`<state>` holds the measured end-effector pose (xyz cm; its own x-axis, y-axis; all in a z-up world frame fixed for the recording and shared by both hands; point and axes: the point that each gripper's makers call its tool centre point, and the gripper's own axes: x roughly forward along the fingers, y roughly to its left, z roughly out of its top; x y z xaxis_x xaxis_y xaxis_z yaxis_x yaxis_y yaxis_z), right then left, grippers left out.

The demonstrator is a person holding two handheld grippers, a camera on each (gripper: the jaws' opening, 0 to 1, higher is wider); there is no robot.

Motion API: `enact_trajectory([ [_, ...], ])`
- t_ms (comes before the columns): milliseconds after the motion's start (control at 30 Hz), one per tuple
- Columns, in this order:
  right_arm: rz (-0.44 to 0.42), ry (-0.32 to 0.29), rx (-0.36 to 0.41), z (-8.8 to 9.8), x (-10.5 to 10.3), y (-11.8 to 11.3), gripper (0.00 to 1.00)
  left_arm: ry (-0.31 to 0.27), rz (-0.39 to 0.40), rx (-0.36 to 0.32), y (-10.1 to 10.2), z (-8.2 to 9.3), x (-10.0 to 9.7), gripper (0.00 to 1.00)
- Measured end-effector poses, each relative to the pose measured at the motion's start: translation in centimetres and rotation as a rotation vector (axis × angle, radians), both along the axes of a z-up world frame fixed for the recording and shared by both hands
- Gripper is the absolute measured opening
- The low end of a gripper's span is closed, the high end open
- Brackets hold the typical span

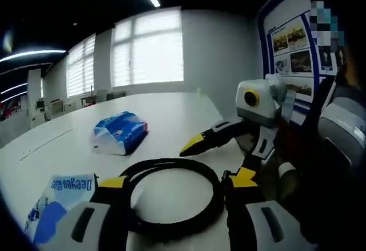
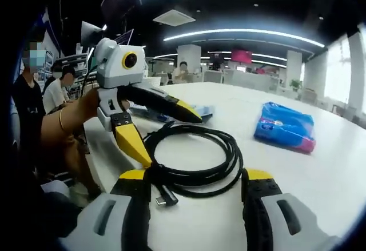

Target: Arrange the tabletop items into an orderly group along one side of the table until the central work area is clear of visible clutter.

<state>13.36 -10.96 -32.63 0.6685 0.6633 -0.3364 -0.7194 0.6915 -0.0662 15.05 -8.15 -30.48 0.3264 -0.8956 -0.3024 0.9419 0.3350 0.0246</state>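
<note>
Landmark: the black cable (image 1: 171,196) lies in a round coil on the white desk (image 1: 171,114), near the desk's edge.
Left of the cable: a white and blue pack (image 1: 57,196) lies just beside the coil, in the left gripper view.
Past the cable: a blue pack (image 1: 120,132) lies apart from the coil, farther in on the desk.
Left hand-held gripper (image 1: 177,179): wide open, with one jaw on each side of the coil.
Right hand-held gripper (image 2: 191,176): wide open too, holding nothing, close over the coil.
Which way it points: a coil has no long side; its plug end (image 2: 164,196) sticks out toward the desk's edge, in the right gripper view.
What could go wrong: if a jaw grabs just one loop, the coil may come apart and spread. The two hand-held grippers are very close and may bump.
</note>
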Motion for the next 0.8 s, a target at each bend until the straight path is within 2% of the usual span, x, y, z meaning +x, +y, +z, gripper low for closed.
enact_trajectory([
  [67, 0.015, -0.001, 0.076, 0.9, -0.2, 0.5, 0.58, 0.001, -0.003, -0.012, -0.1, 0.1, -0.1, 0.67],
  [167, -0.017, -0.012, 0.051, 0.9, 0.1, -0.2, 0.63, 0.005, 0.000, -0.038, -0.1, 0.6, 0.0, 0.68],
  [200, -0.030, -0.035, 0.041, 1.2, 0.2, -0.7, 0.65, -0.003, 0.004, -0.033, 0.0, 0.6, 0.1, 0.69],
  [467, -0.024, -0.041, 0.068, 2.2, -0.8, -0.6, 0.66, -0.005, 0.012, -0.048, 0.2, 1.4, -0.5, 0.71],
  [500, -0.011, -0.064, 0.062, 2.7, -1.1, -0.5, 0.66, -0.005, 0.013, -0.052, 0.4, 1.7, -0.7, 0.71],
  [633, -0.003, -0.089, 0.084, 4.1, -1.7, -0.3, 0.66, -0.008, 0.038, -0.089, 1.0, 3.3, -1.4, 0.72],
  [800, -0.001, -0.124, 0.105, 5.9, -1.4, 0.1, 0.66, -0.028, 0.102, -0.105, 2.7, 5.0, -2.1, 0.73],
])
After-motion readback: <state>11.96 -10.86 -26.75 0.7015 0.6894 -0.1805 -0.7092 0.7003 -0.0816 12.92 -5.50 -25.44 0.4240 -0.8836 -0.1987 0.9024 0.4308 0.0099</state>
